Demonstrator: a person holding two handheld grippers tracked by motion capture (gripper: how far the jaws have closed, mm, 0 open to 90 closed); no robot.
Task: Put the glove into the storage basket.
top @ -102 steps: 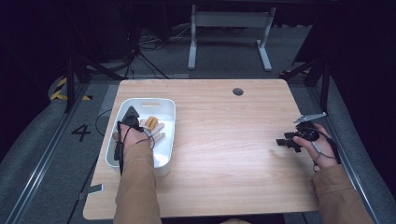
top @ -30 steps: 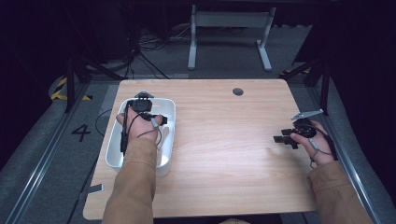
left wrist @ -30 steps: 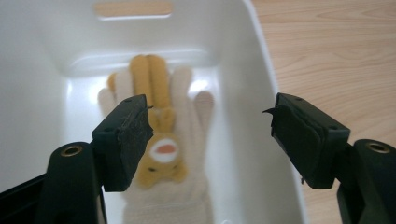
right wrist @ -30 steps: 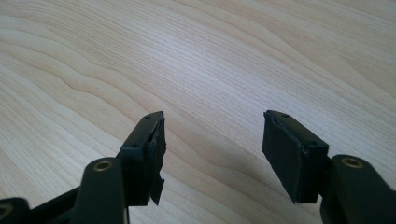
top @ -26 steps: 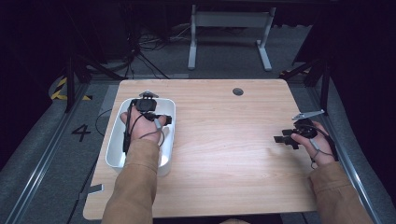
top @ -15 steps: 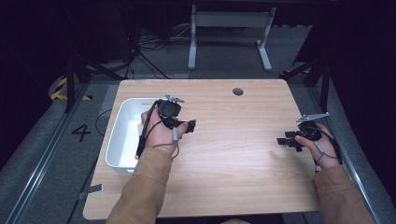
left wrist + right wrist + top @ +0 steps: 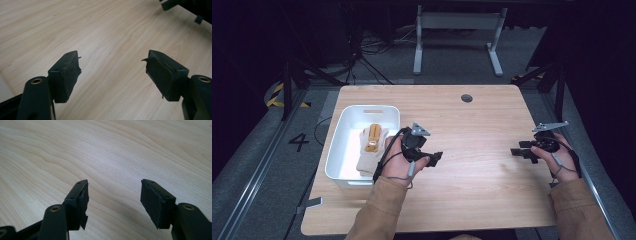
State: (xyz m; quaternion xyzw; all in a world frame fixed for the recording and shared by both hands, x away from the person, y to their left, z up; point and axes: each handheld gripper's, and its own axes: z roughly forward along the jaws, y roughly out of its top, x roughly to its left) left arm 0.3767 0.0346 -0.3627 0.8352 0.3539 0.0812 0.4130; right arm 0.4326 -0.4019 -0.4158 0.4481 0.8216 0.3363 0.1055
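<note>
Left gripper (image 7: 435,159) has come out of the white bin (image 7: 343,150) since the earlier high-view frames; it was down inside the bin over the contents, now it's over bare tabletop just right of the bin's right wall. Jaws are spread wide with nothing between them in the left gripper view (image 7: 112,67), just wood grain of the table (image 7: 107,32) underneath.

The beige cloth item (image 7: 371,150) with an orange-tan strip on top is lying in the bin, right half, toward the near end. Can't tell exactly what it is; looks like folded fabric or a glove.

My read: placement done, item released into the bin, left hand retracting. No sign of anything else on the table to fetch.

Relative to the tool: cloth item sits left of and slightly behind the left gripper, near but not touching, with the bin wall and the person's left hand (image 7: 399,160) between them.

Right gripper (image 7: 518,152) is at the far right edge of the table, well apart from the bin. Its jaws are also spread and empty in the right gripper view (image 7: 113,192).
</note>
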